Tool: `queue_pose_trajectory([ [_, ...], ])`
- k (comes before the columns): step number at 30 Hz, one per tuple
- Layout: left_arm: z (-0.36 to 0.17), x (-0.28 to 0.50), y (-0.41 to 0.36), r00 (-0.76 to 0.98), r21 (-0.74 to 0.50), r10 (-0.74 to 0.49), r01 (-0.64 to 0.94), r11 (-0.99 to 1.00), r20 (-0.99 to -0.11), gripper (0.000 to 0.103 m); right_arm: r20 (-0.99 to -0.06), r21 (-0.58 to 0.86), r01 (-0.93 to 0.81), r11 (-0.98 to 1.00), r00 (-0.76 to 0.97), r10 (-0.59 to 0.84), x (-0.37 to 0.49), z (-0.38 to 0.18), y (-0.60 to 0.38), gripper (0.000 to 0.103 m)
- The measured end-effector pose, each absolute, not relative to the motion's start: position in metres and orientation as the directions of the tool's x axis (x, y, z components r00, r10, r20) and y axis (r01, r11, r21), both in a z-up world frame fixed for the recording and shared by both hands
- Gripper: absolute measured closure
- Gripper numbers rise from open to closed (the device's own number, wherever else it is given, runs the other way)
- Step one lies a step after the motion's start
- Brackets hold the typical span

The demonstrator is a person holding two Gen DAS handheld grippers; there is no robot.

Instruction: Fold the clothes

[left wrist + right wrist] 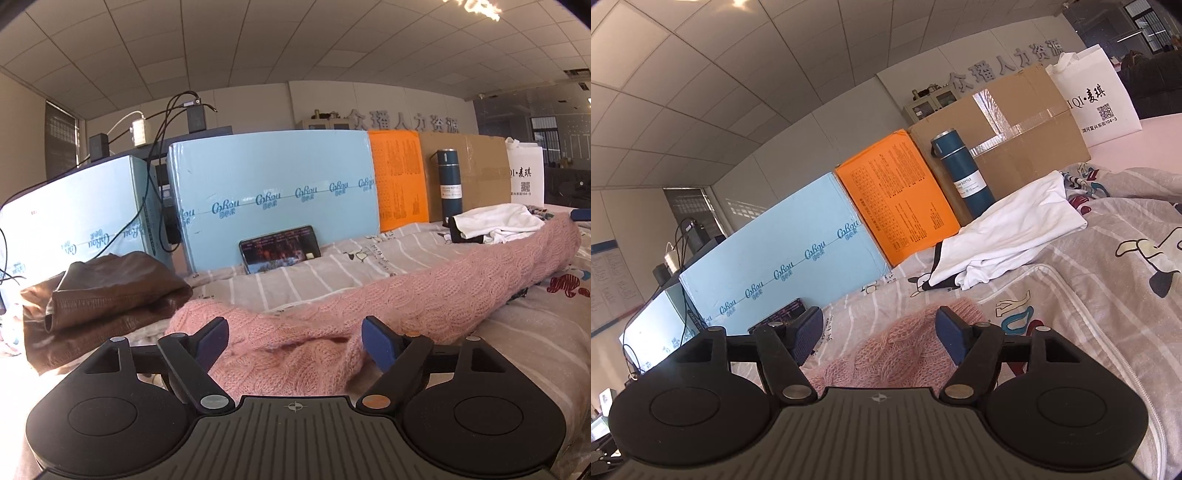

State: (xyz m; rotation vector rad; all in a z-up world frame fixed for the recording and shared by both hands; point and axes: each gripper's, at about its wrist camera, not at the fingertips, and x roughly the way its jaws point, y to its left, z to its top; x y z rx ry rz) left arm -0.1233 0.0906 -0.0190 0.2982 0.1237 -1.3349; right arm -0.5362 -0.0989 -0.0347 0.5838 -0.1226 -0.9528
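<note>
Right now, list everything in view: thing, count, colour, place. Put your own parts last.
pink knit sweater: one, pink, stretched across the bedsheet between both grippers
brown garment: one, brown, leathery, folded at the left
white garment: one, white with dark trim, crumpled by the bottle
bedsheet: one, grey striped with cartoon prints, under everything
phone: one, dark, screen lit, leaning on the blue box
blue boxes: two, light blue, along the back
orange box: one, orange, right of the blue boxes
cardboard box: one, brown, behind the bottle
bottle: one, dark teal, upright
white bag: one, white, far right
left hand-held gripper: open, sweater between its fingers
right hand-held gripper: open, sweater between its fingers
</note>
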Motion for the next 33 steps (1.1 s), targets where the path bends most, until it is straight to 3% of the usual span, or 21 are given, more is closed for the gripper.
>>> queue_pose_trajectory([
  [7,0.007,-0.077,0.042,0.246,0.011,-0.935,0.968,0.252,-0.256,0.014,-0.157,0.524,0.706,0.477,0.63,-0.76,-0.522,-0.013,-0.119,0.029],
  [11,0.0,-0.05,-0.001,0.231,0.058,-0.864,0.971,0.23,-0.448,0.011,-0.247,0.476,0.673,0.567,0.721,-0.647,-0.483,-0.016,-0.138,0.021],
  [13,-0.018,-0.041,-0.014,0.229,0.064,-0.797,0.97,0.234,-0.558,0.011,-0.354,0.432,0.712,0.554,0.698,-0.622,-0.465,-0.029,-0.15,0.02],
  [16,-0.04,-0.042,-0.015,0.199,0.053,-0.752,0.975,0.214,-0.629,0.017,-0.512,0.346,0.783,0.516,0.619,-0.595,-0.441,-0.051,-0.165,0.021],
  [18,-0.043,-0.048,-0.008,0.183,0.055,-0.77,0.981,0.188,-0.611,0.034,-0.541,0.291,0.796,0.531,0.595,-0.595,-0.433,-0.061,-0.163,0.026],
  [19,-0.044,-0.051,-0.004,0.174,0.057,-0.78,0.983,0.175,-0.601,0.053,-0.539,0.284,0.797,0.532,0.592,-0.599,-0.431,-0.061,-0.162,0.029],
  [20,-0.042,-0.054,-0.002,0.175,0.058,-0.79,0.983,0.175,-0.587,0.073,-0.537,0.277,0.799,0.534,0.59,-0.603,-0.43,-0.061,-0.161,0.044],
  [21,-0.039,-0.056,0.0,0.176,0.059,-0.801,0.983,0.174,-0.572,0.08,-0.536,0.27,0.8,0.536,0.587,-0.607,-0.428,-0.062,-0.16,0.06],
  [22,-0.036,-0.057,0.001,0.176,0.055,-0.815,0.983,0.175,-0.552,0.086,-0.533,0.263,0.801,0.538,0.585,-0.611,-0.427,-0.062,-0.159,0.067],
  [24,-0.031,-0.056,-0.001,0.188,0.048,-0.838,0.981,0.19,-0.513,0.087,-0.511,0.269,0.798,0.539,0.592,-0.623,-0.425,-0.056,-0.163,0.088],
  [27,-0.018,-0.046,-0.007,0.217,0.008,-0.877,0.971,0.237,-0.428,0.088,-0.455,0.263,0.8,0.539,0.595,-0.662,-0.416,-0.041,-0.173,0.093],
  [33,0.026,-0.035,0.005,0.252,-0.093,-0.951,0.958,0.271,-0.179,0.088,-0.29,0.282,0.779,0.559,0.625,-0.725,-0.401,0.001,-0.19,0.094],
])
